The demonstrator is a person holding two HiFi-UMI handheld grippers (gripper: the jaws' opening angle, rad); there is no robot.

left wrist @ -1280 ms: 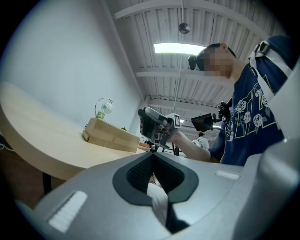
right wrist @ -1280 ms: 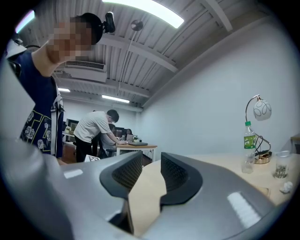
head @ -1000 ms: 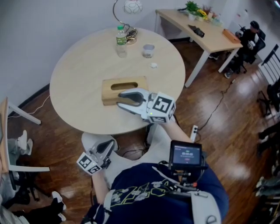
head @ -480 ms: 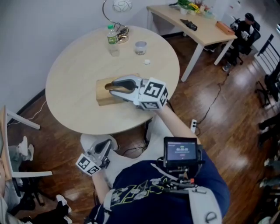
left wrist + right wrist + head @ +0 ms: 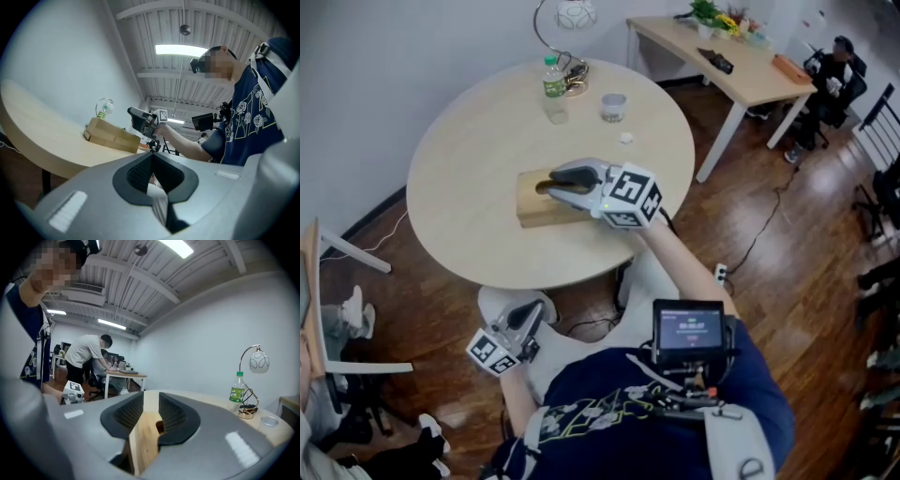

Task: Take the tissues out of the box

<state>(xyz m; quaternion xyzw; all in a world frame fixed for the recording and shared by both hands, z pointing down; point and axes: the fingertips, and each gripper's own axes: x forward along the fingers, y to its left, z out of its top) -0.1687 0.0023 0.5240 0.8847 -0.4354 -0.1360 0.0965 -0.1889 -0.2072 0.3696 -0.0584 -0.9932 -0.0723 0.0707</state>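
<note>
A wooden tissue box (image 5: 532, 200) lies near the front of the round table (image 5: 469, 141), its oval slot (image 5: 544, 186) facing up. I see no tissue in the slot. My right gripper (image 5: 560, 178) hovers over the box top by the slot. Its jaws have just been closing but stand open, with only the box top (image 5: 144, 439) and slot (image 5: 160, 427) showing through the gap. My left gripper (image 5: 523, 319) hangs below the table edge near my lap, its jaws together and empty. Its own view shows the box (image 5: 110, 135) and the right gripper (image 5: 139, 119) from the side.
At the table's far edge stand a water bottle (image 5: 553, 80), a lamp (image 5: 567, 17), a small glass (image 5: 614, 106) and a small white scrap (image 5: 626, 139). A long desk (image 5: 741, 66) and a seated person (image 5: 830, 75) are at the back right. A chair (image 5: 319, 281) stands left.
My right gripper has moved left and away from me across the box top, from its near right part to over the slot. The left gripper has stayed put.
</note>
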